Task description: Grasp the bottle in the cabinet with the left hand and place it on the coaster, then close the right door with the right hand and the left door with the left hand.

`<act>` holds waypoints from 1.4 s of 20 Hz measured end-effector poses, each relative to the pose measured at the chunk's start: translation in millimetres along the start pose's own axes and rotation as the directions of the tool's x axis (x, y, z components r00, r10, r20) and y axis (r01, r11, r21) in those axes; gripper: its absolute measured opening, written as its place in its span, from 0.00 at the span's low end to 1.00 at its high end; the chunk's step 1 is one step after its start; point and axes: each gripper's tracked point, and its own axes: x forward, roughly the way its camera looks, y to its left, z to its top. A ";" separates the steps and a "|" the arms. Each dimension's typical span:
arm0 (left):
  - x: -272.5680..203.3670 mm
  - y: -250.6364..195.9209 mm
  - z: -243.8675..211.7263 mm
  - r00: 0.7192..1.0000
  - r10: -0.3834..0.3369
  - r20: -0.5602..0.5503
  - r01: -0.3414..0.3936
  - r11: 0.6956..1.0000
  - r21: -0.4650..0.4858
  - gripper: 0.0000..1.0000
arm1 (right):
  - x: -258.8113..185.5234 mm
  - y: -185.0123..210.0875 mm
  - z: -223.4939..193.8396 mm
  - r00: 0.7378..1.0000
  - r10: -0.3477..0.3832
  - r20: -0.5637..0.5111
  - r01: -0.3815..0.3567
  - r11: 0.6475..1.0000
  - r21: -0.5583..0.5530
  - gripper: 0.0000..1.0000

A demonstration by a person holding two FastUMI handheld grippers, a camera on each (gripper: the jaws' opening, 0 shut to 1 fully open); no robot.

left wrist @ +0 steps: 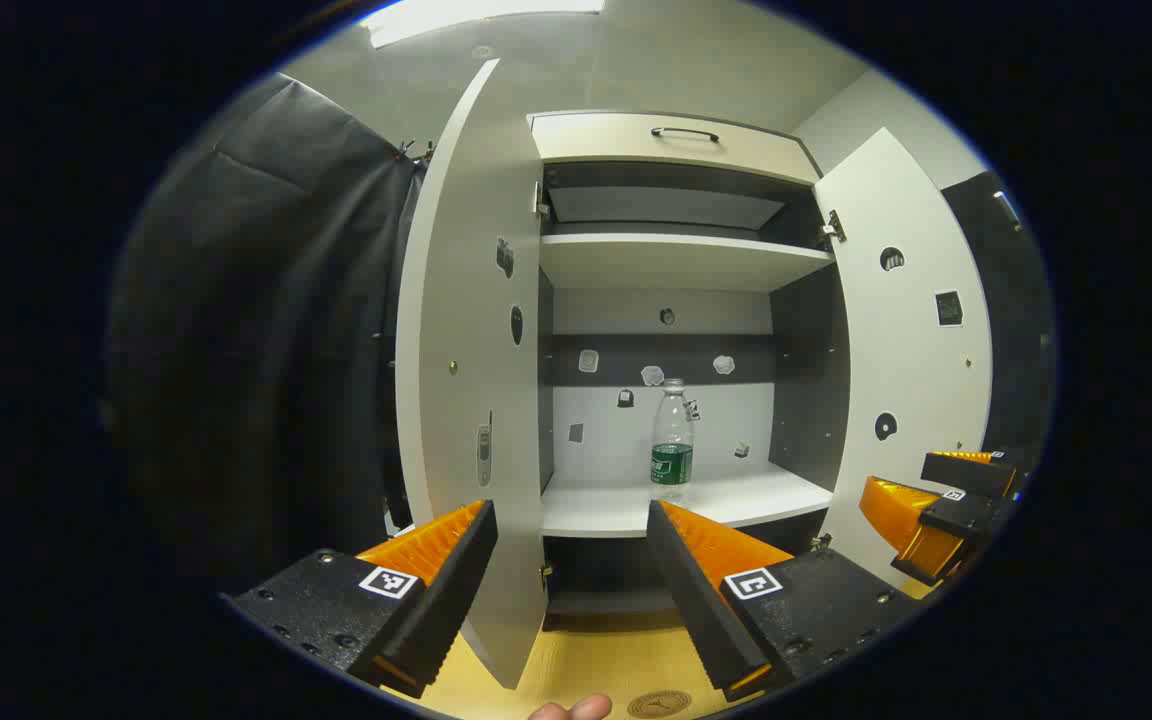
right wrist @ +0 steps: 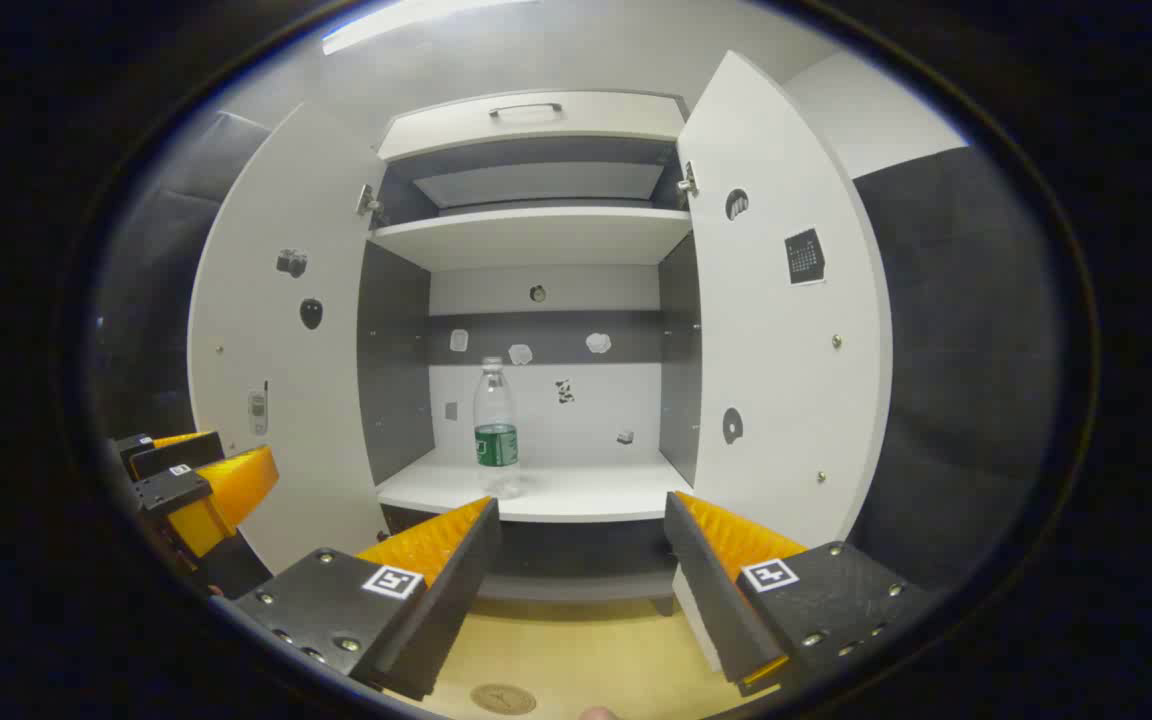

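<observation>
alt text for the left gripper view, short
An open left gripper faces a cabinet with both doors open; a clear bottle with a green label stands upright on its lower shelf. A round coaster lies on the table below, and the right gripper shows alongside.

No legible text anywhere.

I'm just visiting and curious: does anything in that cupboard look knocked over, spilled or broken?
Nothing stands out. The bottle stands upright on the cabinet's lower shelf, with no spill showing around it. Both doors, left door and right door, hang open and look intact. The coaster lies flat on the table.
</observation>
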 end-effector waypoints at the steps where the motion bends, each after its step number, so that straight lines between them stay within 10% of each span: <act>1: 0.2 0.2 -0.5 1.000 0.001 0.000 -0.001 1.000 0.003 0.95 | 0.6 0.0 0.3 1.000 -0.001 0.000 0.001 1.000 0.001 1.00; 28: 100.3 -47.1 -19.4 0.997 -0.083 -0.005 0.083 0.996 0.024 0.95 | 16.1 -15.1 -16.8 0.997 -0.052 -0.055 0.051 0.998 -0.021 1.00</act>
